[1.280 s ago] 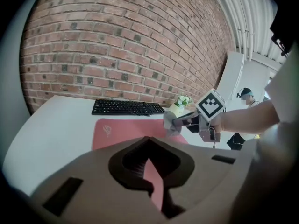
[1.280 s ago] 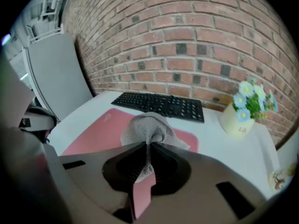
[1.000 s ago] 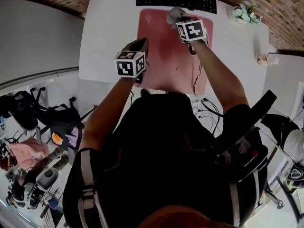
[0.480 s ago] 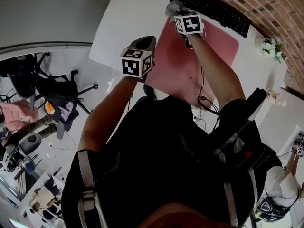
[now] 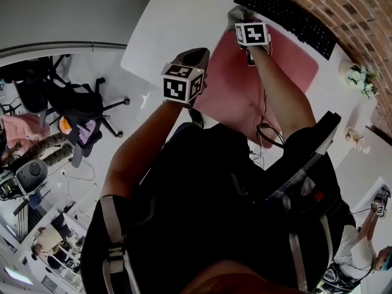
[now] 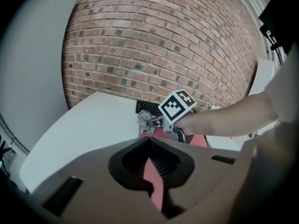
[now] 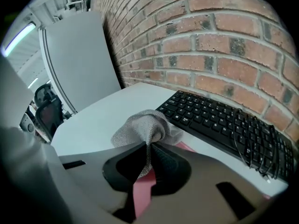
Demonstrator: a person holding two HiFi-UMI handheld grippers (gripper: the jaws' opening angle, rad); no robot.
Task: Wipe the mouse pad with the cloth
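The pink mouse pad (image 5: 269, 72) lies on the white desk (image 5: 177, 23) in front of a black keyboard (image 5: 288, 14). My right gripper (image 5: 240, 21) is at the pad's far left corner, shut on a bunched grey cloth (image 5: 235, 13). In the right gripper view the cloth (image 7: 140, 127) bulges out above the pinching fingertips of my right gripper (image 7: 149, 146), with pink pad (image 7: 142, 192) beneath. My left gripper (image 5: 195, 57) hovers over the pad's near left edge, jaws together and empty. In the left gripper view the left gripper (image 6: 150, 139) points toward the cloth (image 6: 145, 122).
The keyboard (image 7: 224, 122) runs along the brick wall just beyond the cloth. A small flower pot (image 5: 361, 78) stands at the desk's right end. Black cables (image 5: 264, 130) hang off the desk's front edge. Office chairs (image 5: 79, 112) stand on the floor to the left.
My right gripper has carried the cloth from the middle of the pad's far edge to its far left corner. The head view has swung round. The left gripper has kept its place.
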